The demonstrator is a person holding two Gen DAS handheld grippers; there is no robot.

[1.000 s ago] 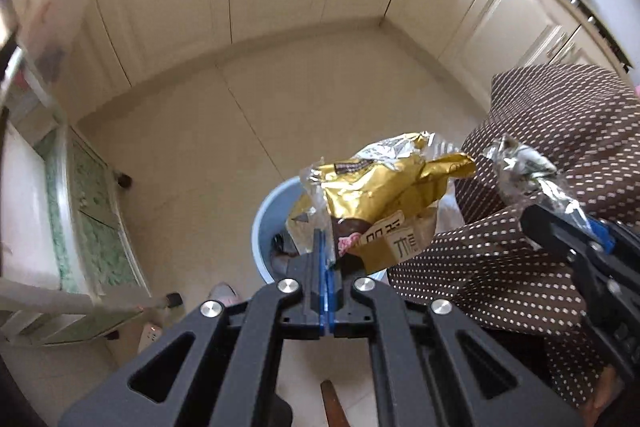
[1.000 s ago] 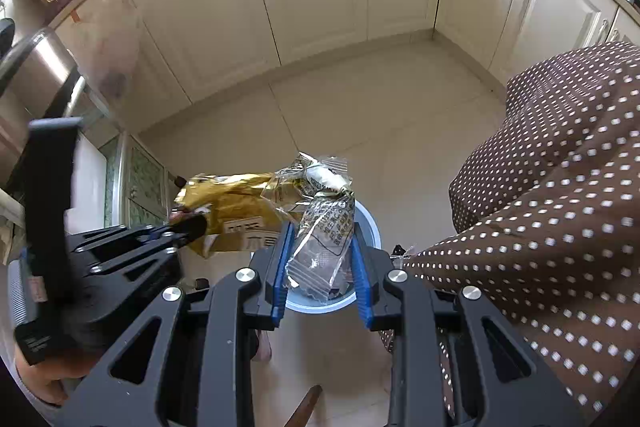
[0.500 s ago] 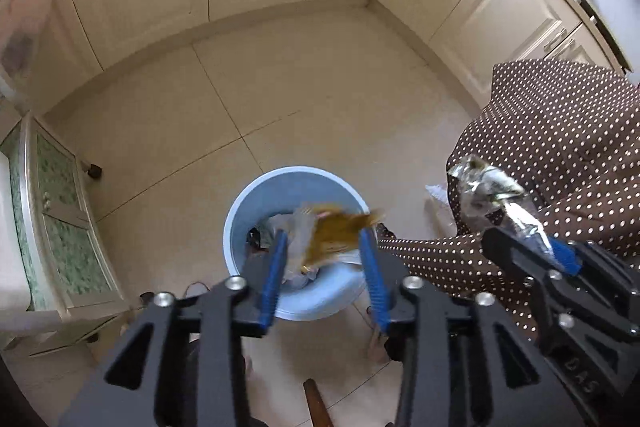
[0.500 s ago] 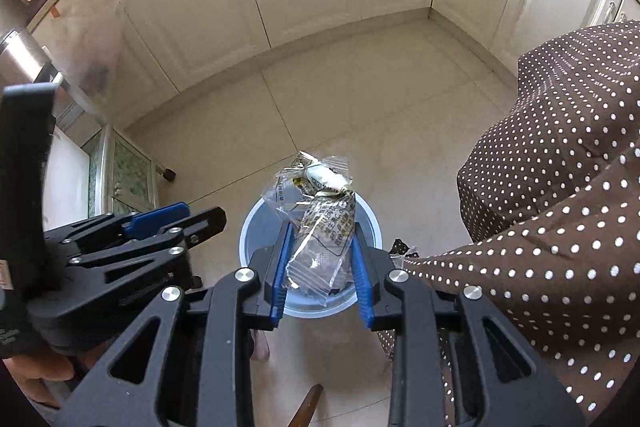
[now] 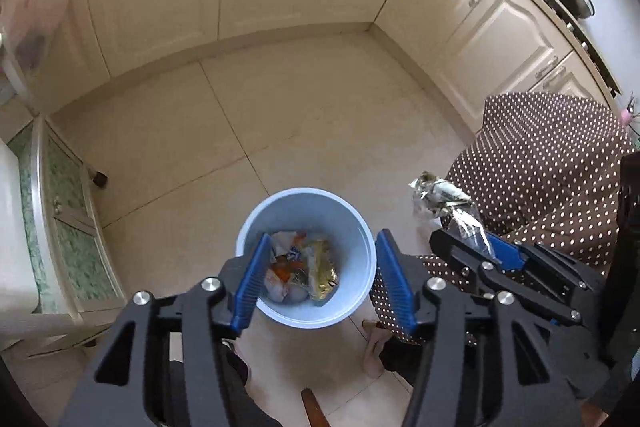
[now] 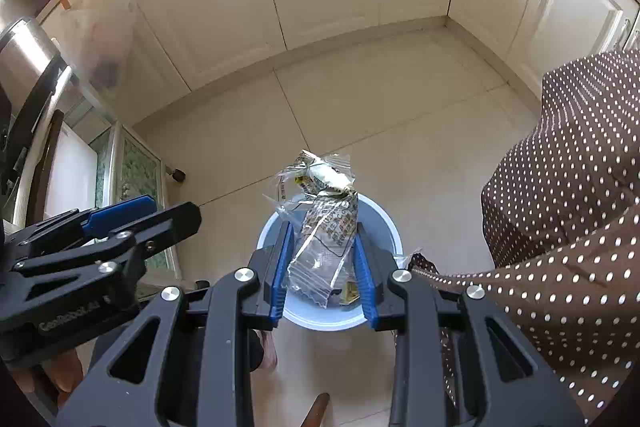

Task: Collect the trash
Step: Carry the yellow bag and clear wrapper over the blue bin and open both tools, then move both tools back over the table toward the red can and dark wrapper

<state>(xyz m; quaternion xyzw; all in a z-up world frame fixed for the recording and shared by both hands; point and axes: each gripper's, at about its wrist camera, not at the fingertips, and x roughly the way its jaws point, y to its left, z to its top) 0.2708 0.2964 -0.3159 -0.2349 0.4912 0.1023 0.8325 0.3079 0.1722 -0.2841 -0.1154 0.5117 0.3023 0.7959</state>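
Two grippers noted over the blue bin [image 5: 362,311] on the floor. My left gripper [image 5: 322,283] stands apart, holding nothing; between its fingers I see wrappers [image 5: 304,271] lying in the bin, their print too small to read. My right gripper [image 6: 322,269] is clamped on a clear wrapper [image 6: 324,227], which hides most of the bin's inside. Polka-dot cloth [image 6: 568,211] covers the right edge.
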